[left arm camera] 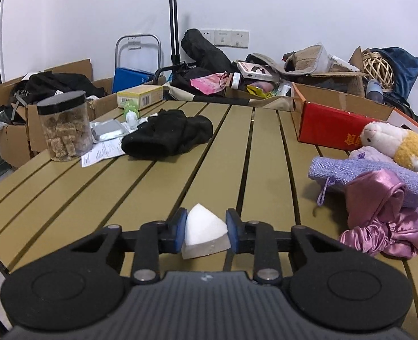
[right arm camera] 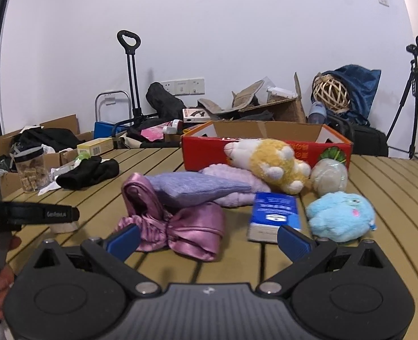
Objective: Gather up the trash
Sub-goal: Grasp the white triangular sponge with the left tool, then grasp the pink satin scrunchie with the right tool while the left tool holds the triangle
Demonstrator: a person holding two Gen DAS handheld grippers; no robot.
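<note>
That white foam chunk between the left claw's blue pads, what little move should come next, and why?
Probably a gentle lift straight up. The left gripper looks closed on the white foam chunk, blue pads against both its sides, while it seems to sit on the slatted table. Raising it clears the slats before carrying it away as trash. The right gripper is open and holds nothing.
</note>
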